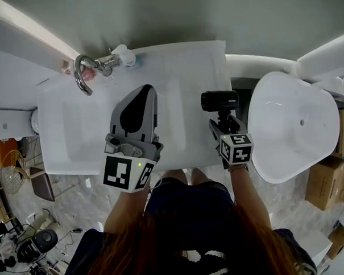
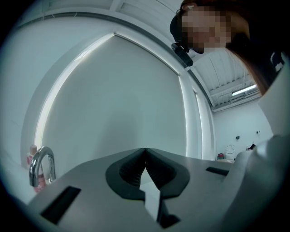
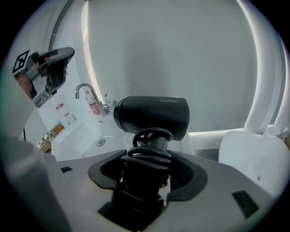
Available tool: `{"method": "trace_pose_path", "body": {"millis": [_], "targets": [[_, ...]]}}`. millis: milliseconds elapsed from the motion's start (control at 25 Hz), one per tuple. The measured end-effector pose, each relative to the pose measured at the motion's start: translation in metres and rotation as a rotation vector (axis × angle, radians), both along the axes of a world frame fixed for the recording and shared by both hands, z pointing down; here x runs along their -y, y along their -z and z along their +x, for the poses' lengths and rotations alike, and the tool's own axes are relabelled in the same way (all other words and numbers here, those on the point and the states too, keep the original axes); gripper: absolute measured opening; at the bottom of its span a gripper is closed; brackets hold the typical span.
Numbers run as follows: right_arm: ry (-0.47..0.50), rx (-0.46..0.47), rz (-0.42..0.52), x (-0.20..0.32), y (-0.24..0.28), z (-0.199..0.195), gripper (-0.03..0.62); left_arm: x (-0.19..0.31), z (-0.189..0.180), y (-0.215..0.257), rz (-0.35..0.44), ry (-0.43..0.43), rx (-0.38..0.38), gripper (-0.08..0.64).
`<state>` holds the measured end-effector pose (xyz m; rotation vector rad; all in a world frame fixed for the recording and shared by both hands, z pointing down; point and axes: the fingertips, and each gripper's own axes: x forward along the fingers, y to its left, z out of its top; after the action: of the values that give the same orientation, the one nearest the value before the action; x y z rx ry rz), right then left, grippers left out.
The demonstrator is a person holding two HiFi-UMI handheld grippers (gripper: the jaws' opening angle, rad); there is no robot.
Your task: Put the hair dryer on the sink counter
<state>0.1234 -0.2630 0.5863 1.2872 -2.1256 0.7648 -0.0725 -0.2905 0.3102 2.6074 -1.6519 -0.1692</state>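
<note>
Hair dryer (image 3: pixel 152 117) in right gripper (image 3: pixel 148 171), apparently aloft

Left gripper (image 2: pixel 145 152) pinched together, right gripper (image 3: pixel 148 166) clamped

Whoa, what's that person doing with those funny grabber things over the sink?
A person holds a grabber tool in each hand over a white sink. The right gripper has its fingers closed on the cord-wrapped handle of a black hair dryer, held up near the sink's right end, not set down yet. The left gripper is shut and empty, hovering over the sink's middle.
</note>
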Motion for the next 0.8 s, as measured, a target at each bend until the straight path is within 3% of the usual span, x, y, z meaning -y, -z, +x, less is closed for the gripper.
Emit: {"method": "trace_pose_path", "body": {"millis": [520, 800], "targets": [[0.034, -0.051, -0.231, -0.017, -0.045, -0.009, 0.293, 0.0, 0.001, -0.023, -0.048, -0.022, 0.011, 0.018], [0.079, -0.113, -0.259, -0.034, -0.05, -0.013, 0.293, -0.003, -0.001, -0.025, -0.052, -0.023, 0.006, 0.018]]}}
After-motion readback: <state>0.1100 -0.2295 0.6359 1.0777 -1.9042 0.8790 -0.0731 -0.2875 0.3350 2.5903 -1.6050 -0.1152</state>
